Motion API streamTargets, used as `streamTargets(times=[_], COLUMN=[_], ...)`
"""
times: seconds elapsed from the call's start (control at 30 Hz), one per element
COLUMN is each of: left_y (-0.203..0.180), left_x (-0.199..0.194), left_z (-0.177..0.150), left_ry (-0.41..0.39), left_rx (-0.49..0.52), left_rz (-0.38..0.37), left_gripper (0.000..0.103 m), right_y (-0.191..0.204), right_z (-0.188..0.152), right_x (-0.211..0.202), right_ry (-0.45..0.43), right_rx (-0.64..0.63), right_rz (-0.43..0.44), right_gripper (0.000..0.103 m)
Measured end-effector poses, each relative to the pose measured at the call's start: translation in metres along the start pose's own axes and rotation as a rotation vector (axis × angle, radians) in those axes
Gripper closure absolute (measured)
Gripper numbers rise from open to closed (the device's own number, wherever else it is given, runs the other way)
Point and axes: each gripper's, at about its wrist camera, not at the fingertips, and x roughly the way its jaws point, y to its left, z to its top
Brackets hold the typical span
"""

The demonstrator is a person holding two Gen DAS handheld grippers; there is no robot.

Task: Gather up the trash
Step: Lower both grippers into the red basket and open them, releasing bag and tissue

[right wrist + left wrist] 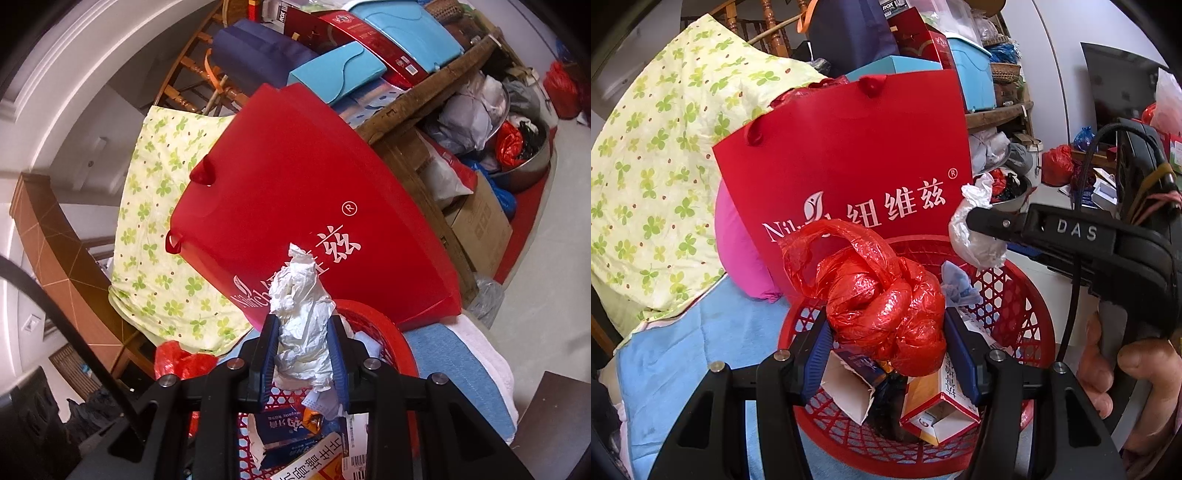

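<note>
Left tongs (886, 354) clamp a knotted red plastic bag (886, 295) above the red basket (1027, 295). Right tongs (304, 354), nearly closed, pinch crumpled white paper (303, 317) over the same basket.

Straight ahead at twelve o'clock I see a red paper gift bag (849, 155) with white lettering, standing upright. At ten o'clock a clover-print cloth (665, 147) drapes over wooden railings (768, 26). A pink cushion (738, 251) sits just beside the bag, on a light blue blanket (701, 350). At one o'clock I make out stacked turquoise boxes (971, 74) on a wooden shelf (997, 114), and at two o'clock a steel bowl (528, 162) of crumpled bags
</note>
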Motion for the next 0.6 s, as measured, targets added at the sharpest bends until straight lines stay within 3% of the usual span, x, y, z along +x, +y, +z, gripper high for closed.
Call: streamTargets(times=[0.37,0.4,0.43,0.5,0.6], left_y=[0.008,0.010,0.011,0.016,0.021], left_x=[0.025,0.025,0.025,0.019,0.010], left_z=[-0.010,-0.011,-0.012,-0.013,-0.011], left_ry=[0.053,0.056,0.054,0.030,0.007], left_rx=[-0.039,-0.044,-0.047,-0.057,-0.062], left_rz=[-0.068,-0.067,-0.065,-0.057,-0.045], left_gripper=[0.037,0.035,0.031,0.028,0.027], right_y=[-0.003,-0.004,-0.005,-0.004,0.001], right_z=[0.000,0.000,-0.001,-0.001,-0.002], right_x=[0.025,0.025,0.027,0.024,0.021], right_ry=[0.039,0.042,0.045,0.021,0.009], right_rx=[0.047,0.058,0.074,0.076,0.064], right_rz=[0.039,0.038,0.044,0.060,0.065], right_gripper=[0.071,0.066,0.053,0.045,0.045])
